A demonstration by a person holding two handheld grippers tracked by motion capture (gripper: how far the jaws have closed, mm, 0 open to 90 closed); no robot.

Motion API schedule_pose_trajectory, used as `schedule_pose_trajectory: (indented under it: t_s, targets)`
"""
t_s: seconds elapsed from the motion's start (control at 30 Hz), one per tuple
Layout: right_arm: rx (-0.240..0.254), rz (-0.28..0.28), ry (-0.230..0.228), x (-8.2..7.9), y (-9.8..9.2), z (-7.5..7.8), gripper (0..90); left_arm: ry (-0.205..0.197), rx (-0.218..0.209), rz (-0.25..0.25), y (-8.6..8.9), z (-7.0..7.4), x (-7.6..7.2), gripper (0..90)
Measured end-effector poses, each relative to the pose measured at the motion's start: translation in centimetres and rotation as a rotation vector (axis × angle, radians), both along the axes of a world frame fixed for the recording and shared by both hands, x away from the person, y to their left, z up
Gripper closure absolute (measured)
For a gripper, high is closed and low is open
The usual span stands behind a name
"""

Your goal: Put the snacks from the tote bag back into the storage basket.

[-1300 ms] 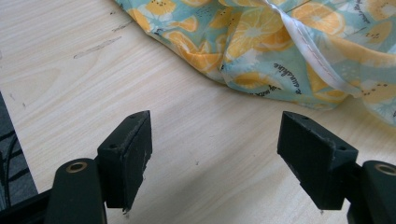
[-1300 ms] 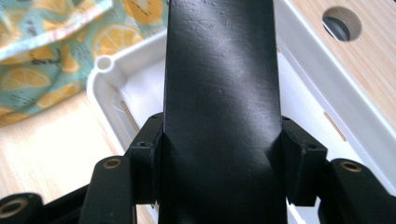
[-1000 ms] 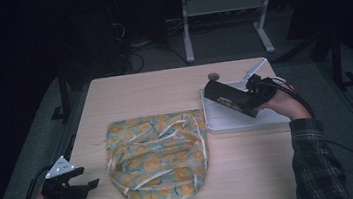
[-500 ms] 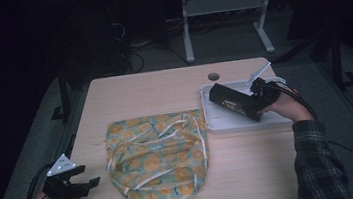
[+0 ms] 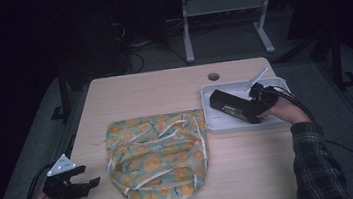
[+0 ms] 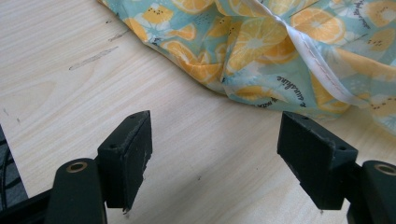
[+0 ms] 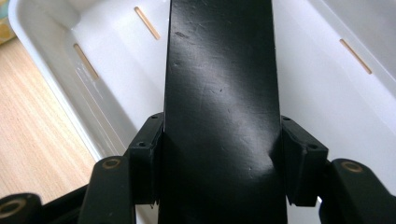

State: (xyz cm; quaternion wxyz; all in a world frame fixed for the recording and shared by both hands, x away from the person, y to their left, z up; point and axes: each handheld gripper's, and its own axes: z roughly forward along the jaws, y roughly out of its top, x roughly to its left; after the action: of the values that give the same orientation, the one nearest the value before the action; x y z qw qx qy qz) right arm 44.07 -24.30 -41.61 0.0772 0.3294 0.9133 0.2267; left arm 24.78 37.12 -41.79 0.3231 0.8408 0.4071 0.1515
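Observation:
A long black box (image 5: 229, 105) (image 7: 219, 93) hangs low over the white tray (image 5: 267, 121) (image 7: 336, 84) at the table's right. My right gripper (image 5: 249, 113) (image 7: 219, 163) is shut on its near end, one pad pressed on each side. A cloth bag printed with oranges (image 5: 158, 157) (image 6: 280, 42) lies flat in the middle of the table. My left gripper (image 5: 86, 175) (image 6: 219, 163) rests at the table's front left corner, open, with bare wood between its jaws and the bag's edge just beyond them.
The wooden table (image 5: 143, 90) has a round cable hole (image 5: 213, 76) at its back edge. A thin white stick (image 5: 256, 77) pokes out of the tray's far corner. Dark floor and a metal stand (image 5: 226, 23) lie behind the table.
My right gripper has come down and a little nearer with the black box, which now sits lower over the tray. The left gripper has stayed where it was.

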Motion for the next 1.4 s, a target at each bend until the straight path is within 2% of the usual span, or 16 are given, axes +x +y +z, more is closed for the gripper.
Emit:
schedule_pose_trajectory:
  t_s: [0.27, 0.33, 0.4, 0.5, 0.53, 0.67, 0.7, 0.73, 0.83, 0.97, 1.03, 1.07, 1.17, 1.2, 1.23, 1.4]
  targets:
    - [-0.005, 0.003, 0.021, -0.1, -0.1, -0.4, 38.2, -0.001, 0.001, -0.005, -0.1, -0.1, 0.0, 26.2]
    - [0.025, -0.005, 0.012, 0.0, -0.2, -0.1, 32.9, 0.005, 0.004, -0.008, -0.2, -0.1, 0.0, 26.2]
    - [0.035, -0.011, 0.011, -0.1, -0.3, 0.1, 31.9, 0.004, 0.005, -0.009, -0.2, -0.1, 0.0, 26.2]
    - [0.053, -0.025, -0.006, -0.2, -0.5, 0.9, 27.9, 0.003, 0.002, -0.008, -0.2, 0.0, 0.0, 26.2]
    - [0.060, -0.028, -0.023, -0.3, -0.6, 1.7, 27.7, -0.001, -0.002, -0.006, -0.2, 0.0, 0.0, 26.2]
    - [0.102, -0.041, -0.032, -0.2, -0.7, 2.7, 28.6, -0.004, -0.010, 0.001, 0.0, 0.0, 0.0, 26.2]
    - [0.135, -0.051, -0.042, 0.1, -0.7, 3.2, 32.9, -0.004, -0.013, 0.005, 0.0, 0.0, 0.0, 26.2]
    - [0.135, -0.051, -0.042, 0.1, -0.7, 3.2, 32.9, -0.004, -0.013, 0.005, 0.0, 0.0, 0.0, 26.2]
    - [0.104, -0.060, -0.050, 1.3, 0.0, 3.4, 44.8, -0.004, -0.003, -0.003, -0.2, 0.1, 0.0, 26.2]
    - [0.113, -0.077, -0.051, 2.8, 0.8, 3.6, 60.6, -0.005, -0.006, -0.003, -0.1, 0.1, 0.0, 26.2]
    - [0.122, -0.085, -0.036, 3.6, 1.2, 3.6, 66.6, -0.003, -0.002, -0.006, -0.1, 0.0, 0.0, 26.2]
    - [0.105, -0.090, -0.034, 4.1, 1.5, 3.5, 69.2, -0.003, -0.002, -0.006, -0.1, 0.0, 0.0, 26.2]
    - [0.098, -0.100, -0.008, 5.3, 2.2, 3.3, 80.2, -0.002, -0.006, -0.007, -0.1, 0.0, 0.0, 26.2]
    - [0.098, -0.100, -0.008, 5.3, 2.2, 3.3, 80.2, -0.002, -0.006, -0.007, -0.1, 0.0, 0.0, 26.2]
    - [0.089, -0.103, -0.005, 6.0, 2.8, 3.2, 85.9, -0.005, -0.008, -0.010, -0.2, 0.1, 0.0, 26.2]
    - [0.069, -0.104, 0.008, 7.5, 4.4, 2.6, 89.5, -0.006, -0.007, -0.015, -0.2, 0.1, 0.0, 26.2]
